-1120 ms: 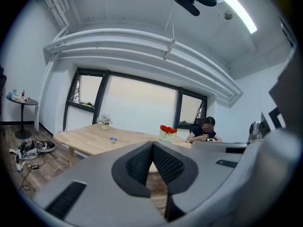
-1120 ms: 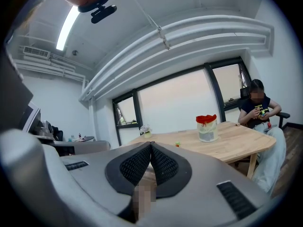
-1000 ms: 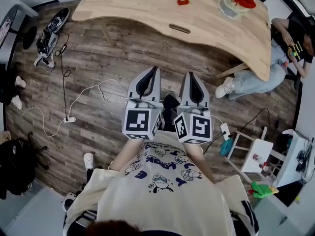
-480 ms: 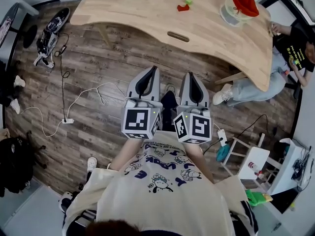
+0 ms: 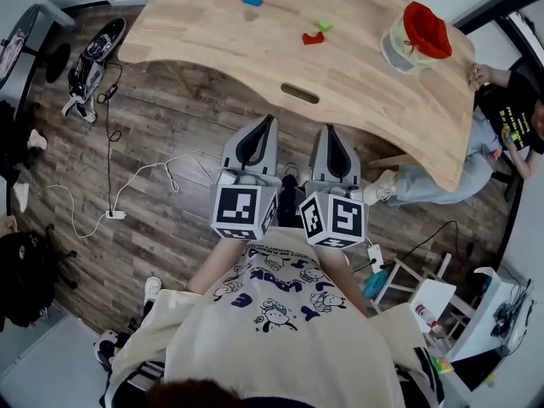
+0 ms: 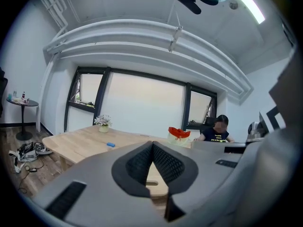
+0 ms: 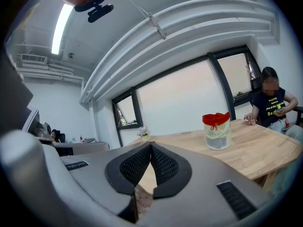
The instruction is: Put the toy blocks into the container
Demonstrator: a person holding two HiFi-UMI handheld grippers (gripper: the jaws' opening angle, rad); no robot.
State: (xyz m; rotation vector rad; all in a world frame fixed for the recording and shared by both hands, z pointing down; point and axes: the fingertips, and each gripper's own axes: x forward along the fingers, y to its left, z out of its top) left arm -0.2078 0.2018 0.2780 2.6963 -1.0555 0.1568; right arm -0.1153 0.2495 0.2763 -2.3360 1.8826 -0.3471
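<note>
On the wooden table [image 5: 357,75] ahead lie a blue block [image 5: 252,0], a red block [image 5: 313,38] and a green block [image 5: 323,26] touching it. The container [image 5: 415,29], a pale tub with a red top, stands at the table's right end. Over the floor, short of the table's near edge, I hold both grippers side by side. My left gripper [image 5: 269,120] is shut with nothing in it, and so is my right gripper [image 5: 327,129]. The left gripper view shows the blue block [image 6: 110,144] and the container [image 6: 179,134] beyond the closed tips [image 6: 152,144]. The container [image 7: 217,130] also stands beyond my right gripper [image 7: 151,144].
A person [image 5: 510,109] sits at the table's right end. White cables and a power strip [image 5: 116,214] lie on the wood floor at the left, with shoes [image 5: 89,66] near the table corner. A white stool [image 5: 438,300] stands at the lower right. A small flower vase [image 6: 103,125] sits on the table.
The table and its blocks have slid lower and nearer in the head view. Both grippers keep their place and stay shut.
</note>
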